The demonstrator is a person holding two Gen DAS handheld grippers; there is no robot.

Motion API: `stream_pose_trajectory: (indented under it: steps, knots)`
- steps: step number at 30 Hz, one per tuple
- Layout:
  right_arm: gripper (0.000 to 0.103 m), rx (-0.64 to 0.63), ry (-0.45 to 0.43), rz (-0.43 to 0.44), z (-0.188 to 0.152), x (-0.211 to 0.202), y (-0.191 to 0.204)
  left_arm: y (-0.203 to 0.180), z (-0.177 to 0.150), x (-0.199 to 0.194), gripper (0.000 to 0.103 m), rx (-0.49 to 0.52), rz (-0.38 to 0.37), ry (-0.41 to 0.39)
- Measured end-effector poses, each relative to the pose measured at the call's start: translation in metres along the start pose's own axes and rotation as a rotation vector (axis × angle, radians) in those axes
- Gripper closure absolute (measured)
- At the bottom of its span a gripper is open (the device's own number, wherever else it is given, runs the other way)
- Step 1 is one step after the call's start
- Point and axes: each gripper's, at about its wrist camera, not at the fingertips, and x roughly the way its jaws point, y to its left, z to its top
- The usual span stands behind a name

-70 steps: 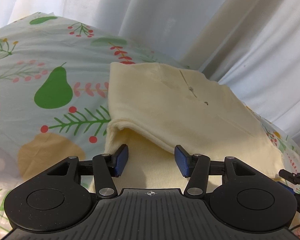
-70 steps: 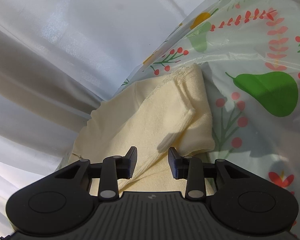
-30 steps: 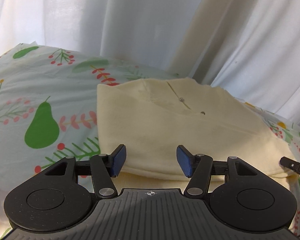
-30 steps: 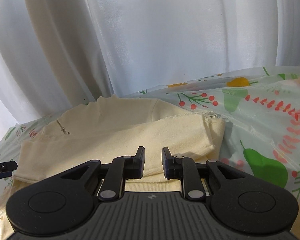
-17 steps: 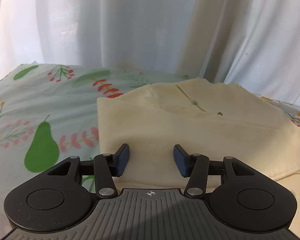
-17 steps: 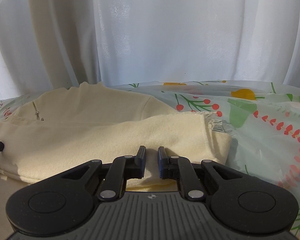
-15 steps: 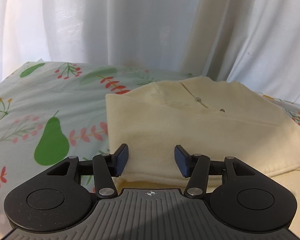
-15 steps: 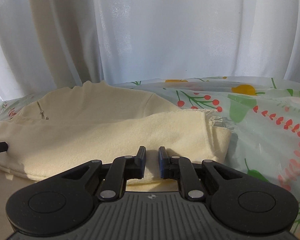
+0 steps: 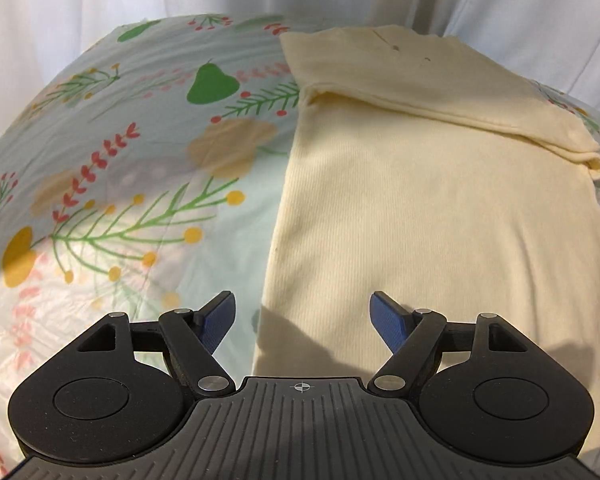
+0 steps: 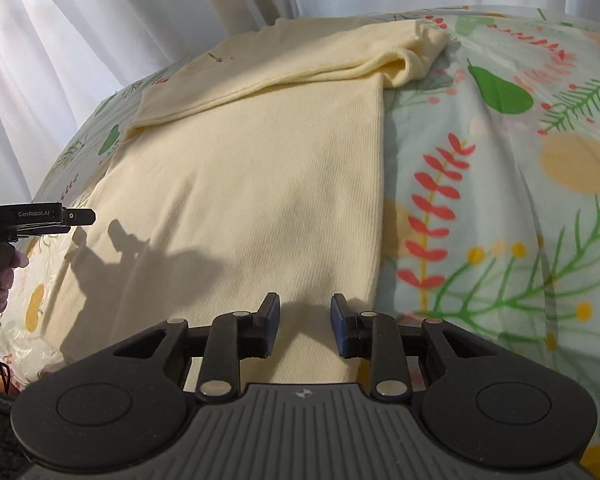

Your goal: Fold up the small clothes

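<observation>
We see one cream garment on the tablecloth (far end folded over), beneath two empty grippers: left gripper just opening wide, right gripper parting slightly.

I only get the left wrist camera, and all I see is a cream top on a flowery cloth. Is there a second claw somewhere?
Observer: Yes. The right gripper is above the near part of the cream top, close to its right edge. Its jaws have just been opening and stand a narrow gap apart, with nothing pinched between them.
Operator: Does the top hang off the cloth on that side?
Observer: No. The top's right edge runs straight, and the tablecloth carries on well past it, with a green pear printed there.
</observation>
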Motion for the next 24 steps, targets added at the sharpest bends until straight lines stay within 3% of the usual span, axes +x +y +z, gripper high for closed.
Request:
stream_pose_trajectory:
  steps: [7, 12, 14, 18, 20, 24]
  knots:
    - [0.072, -0.009, 0.041, -0.045, -0.03, -0.02, -0.007, 0.02, -0.042, -0.018, 0.03, 0.007, 0.01, 0.087]
    - [0.071, 0.052, 0.024, 0.014, -0.037, -0.023, -0.019, 0.029, -0.058, -0.026, 0.037, -0.022, -0.031, 0.113]
    - [0.071, 0.06, 0.024, 0.047, -0.036, -0.02, -0.018, 0.029, -0.06, -0.03, 0.054, -0.013, -0.06, 0.122]
    - [0.071, 0.023, 0.03, 0.077, -0.035, -0.017, -0.013, 0.032, -0.061, -0.031, 0.069, -0.058, -0.132, 0.136]
    - [0.072, 0.045, 0.033, 0.096, -0.034, -0.016, -0.015, 0.031, -0.061, -0.03, 0.087, -0.046, -0.133, 0.138]
    - [0.097, 0.093, 0.053, 0.132, -0.033, -0.014, -0.02, 0.028, -0.057, -0.031, 0.094, 0.012, -0.144, 0.131]
